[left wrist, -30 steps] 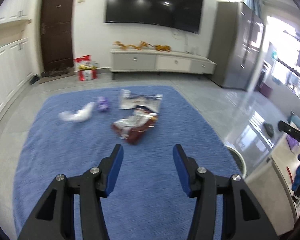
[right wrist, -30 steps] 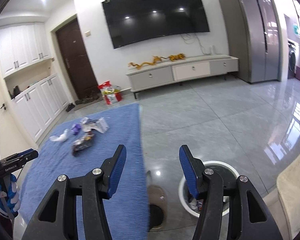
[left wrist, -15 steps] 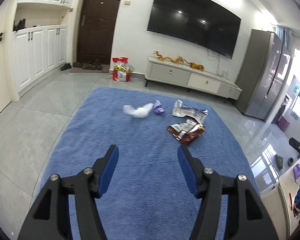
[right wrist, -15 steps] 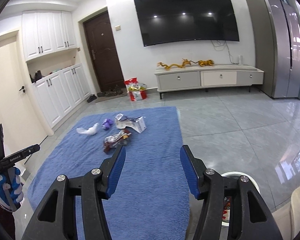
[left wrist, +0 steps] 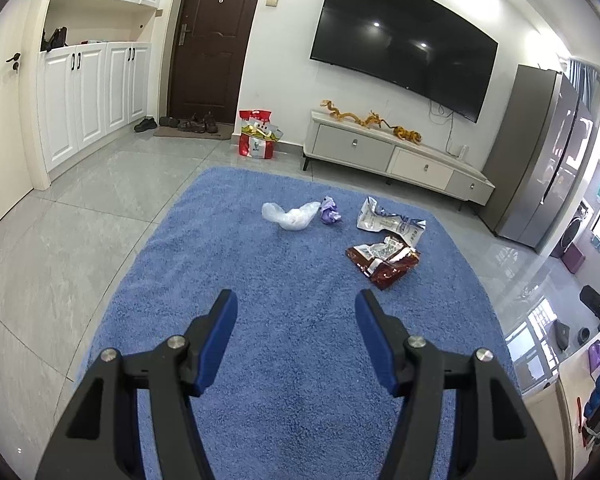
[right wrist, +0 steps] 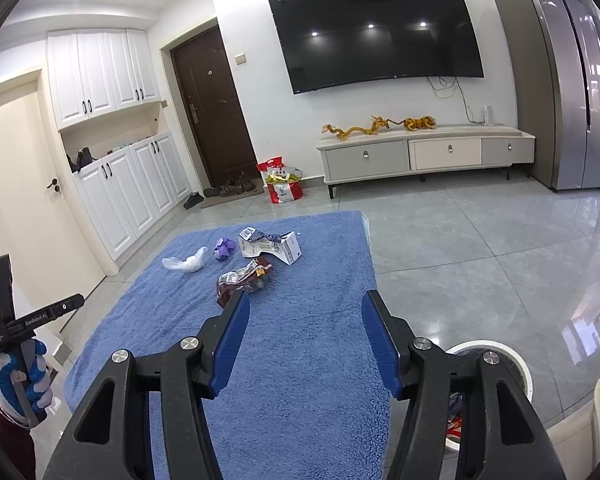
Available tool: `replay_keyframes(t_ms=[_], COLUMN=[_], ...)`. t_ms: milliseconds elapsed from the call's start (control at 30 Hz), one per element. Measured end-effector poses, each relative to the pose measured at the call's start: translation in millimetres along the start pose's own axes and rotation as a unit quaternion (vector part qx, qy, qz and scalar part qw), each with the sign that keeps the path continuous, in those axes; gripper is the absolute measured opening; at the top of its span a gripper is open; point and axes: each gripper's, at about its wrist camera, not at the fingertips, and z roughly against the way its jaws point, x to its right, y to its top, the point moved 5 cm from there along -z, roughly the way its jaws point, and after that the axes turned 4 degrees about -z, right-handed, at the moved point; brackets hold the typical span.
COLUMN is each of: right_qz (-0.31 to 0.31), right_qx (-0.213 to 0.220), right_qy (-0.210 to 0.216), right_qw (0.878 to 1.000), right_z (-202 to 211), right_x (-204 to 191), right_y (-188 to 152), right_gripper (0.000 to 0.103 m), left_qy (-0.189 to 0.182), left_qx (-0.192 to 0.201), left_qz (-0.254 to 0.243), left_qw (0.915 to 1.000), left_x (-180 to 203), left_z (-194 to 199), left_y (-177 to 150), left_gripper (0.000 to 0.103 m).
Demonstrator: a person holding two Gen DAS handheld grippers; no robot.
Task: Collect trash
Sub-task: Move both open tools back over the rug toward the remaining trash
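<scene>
Lying on rug (left wrist: 300,320): four trash pieces (left wrist: 382,265)

Four trash pieces (left wrist: 383,262) clustered on the rug (left wrist: 292,280), bin (right wrist: 520,372) right of it.

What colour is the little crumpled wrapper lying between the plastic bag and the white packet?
Purple: the crumpled wrapper shows best in the left wrist view.
</scene>
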Motion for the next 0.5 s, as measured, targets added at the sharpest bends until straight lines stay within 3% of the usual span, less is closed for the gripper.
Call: replay_keyframes(t_ms=[300, 367, 500], right_qz=[-0.006, -0.009, -0.014], right_qx=[-0.001, 0.002, 0.001], right_qy=[0.018, 0.019, 0.021], right_qw=[1.000, 1.000, 1.000], right_z=[-1, 0, 1], right_x=[-2, 1, 7], right_y=[-7, -7, -9], right_gripper=[0.058, 0.063, 0.064], left_qy=[0.013, 0.016, 0.017], left_qx=[0.004, 0.005, 0.007], left_qz=[0.000, -0.003, -0.005], left_qw=[0.9999, 0.9999, 0.9998], left_x=[1, 4, 9], left_z=[12, 14, 14], left_y=[1, 1, 3], left_gripper=[0.059, 0.060, 0.067])
